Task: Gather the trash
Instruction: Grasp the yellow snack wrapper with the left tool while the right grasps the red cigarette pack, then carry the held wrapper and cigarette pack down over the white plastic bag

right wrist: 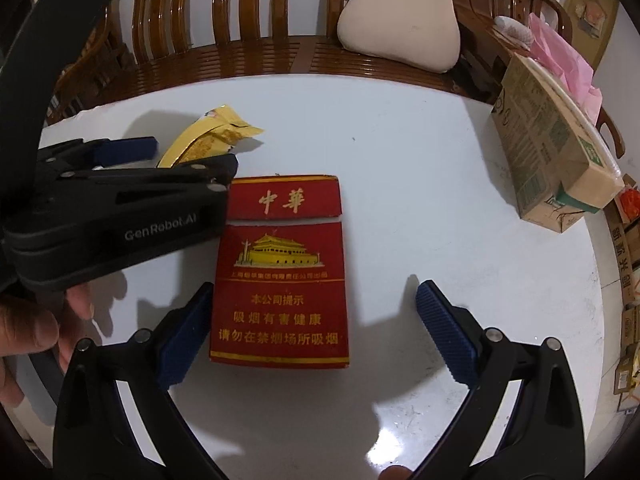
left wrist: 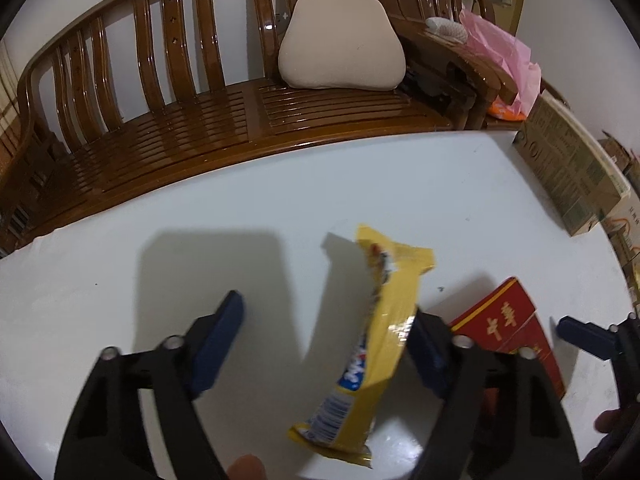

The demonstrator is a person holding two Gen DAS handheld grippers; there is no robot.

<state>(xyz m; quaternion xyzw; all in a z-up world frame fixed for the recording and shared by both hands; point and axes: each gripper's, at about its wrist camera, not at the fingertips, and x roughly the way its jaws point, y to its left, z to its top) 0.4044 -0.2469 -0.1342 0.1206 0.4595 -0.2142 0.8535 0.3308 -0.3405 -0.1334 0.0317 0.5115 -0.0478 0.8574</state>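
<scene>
Left gripper (left wrist: pixel 328 344) straddles yellow wrapper (left wrist: pixel 372 344); right gripper (right wrist: pixel 316 332) spread around red cigarette pack (right wrist: pixel 280 276).
Wrapper sits between the left jaws, against the right-side pad, left pad clear of it; blur hides whether it's pinched, so reads released. Right jaws unclenched: left pad just beside the pack, right pad well apart. Both items lie on the white table (right wrist: pixel 420 168), pack just right of the wrapper. Cardboard carton (right wrist: pixel 548 160) at the table's far right; wooden bench (left wrist: pixel 200 128) with beige cushion (left wrist: pixel 340 44) behind.

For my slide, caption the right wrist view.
Open right gripper straddles a red cigarette pack on the white table.
</scene>
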